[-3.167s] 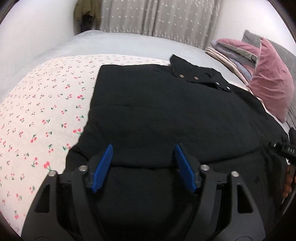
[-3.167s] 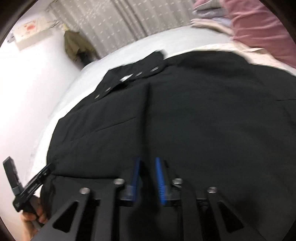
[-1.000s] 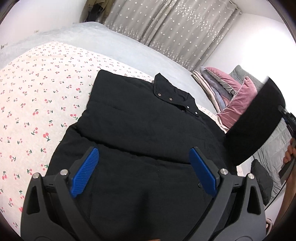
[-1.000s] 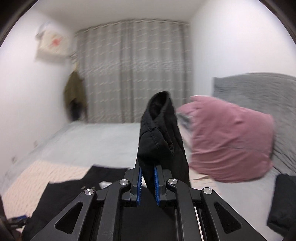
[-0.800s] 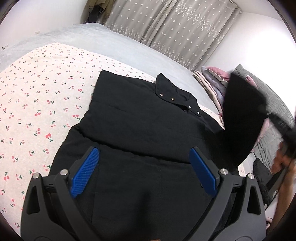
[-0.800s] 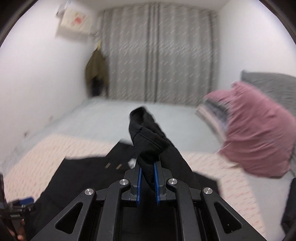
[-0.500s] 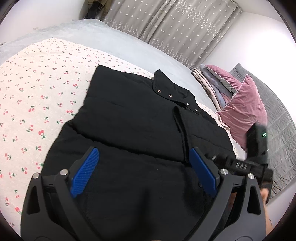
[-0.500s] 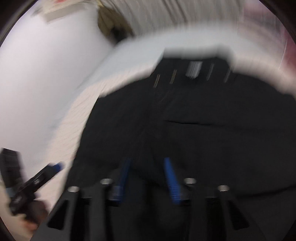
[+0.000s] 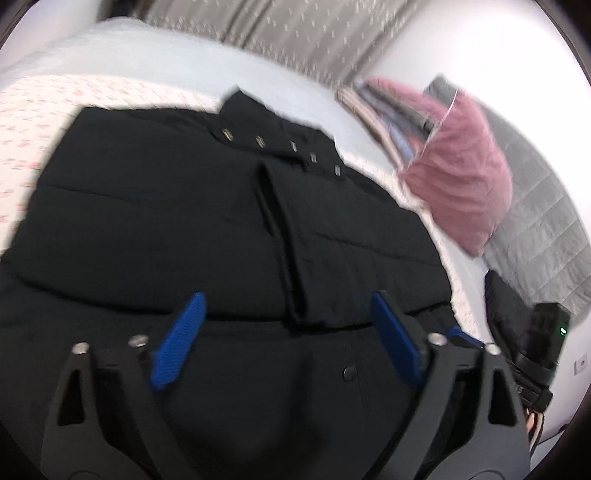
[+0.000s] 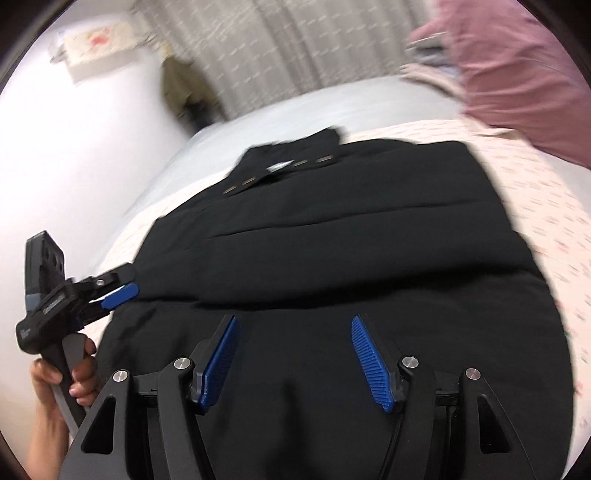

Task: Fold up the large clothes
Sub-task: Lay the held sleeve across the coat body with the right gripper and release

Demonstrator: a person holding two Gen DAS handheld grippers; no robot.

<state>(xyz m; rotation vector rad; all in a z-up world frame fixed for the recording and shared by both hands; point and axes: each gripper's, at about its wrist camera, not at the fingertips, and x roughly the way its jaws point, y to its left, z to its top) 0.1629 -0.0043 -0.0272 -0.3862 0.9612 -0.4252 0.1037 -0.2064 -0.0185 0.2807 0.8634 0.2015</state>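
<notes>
On bed (image 9: 155, 55): black jacket (image 9: 166, 221) flat, collar (image 9: 258, 122) away, long axis toward curtains (image 9: 288, 33).

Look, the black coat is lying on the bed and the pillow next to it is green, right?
Not quite. The black coat does lie on the bed, but the pillow beside it is pink, not green. The left wrist view shows it clearly.
</notes>
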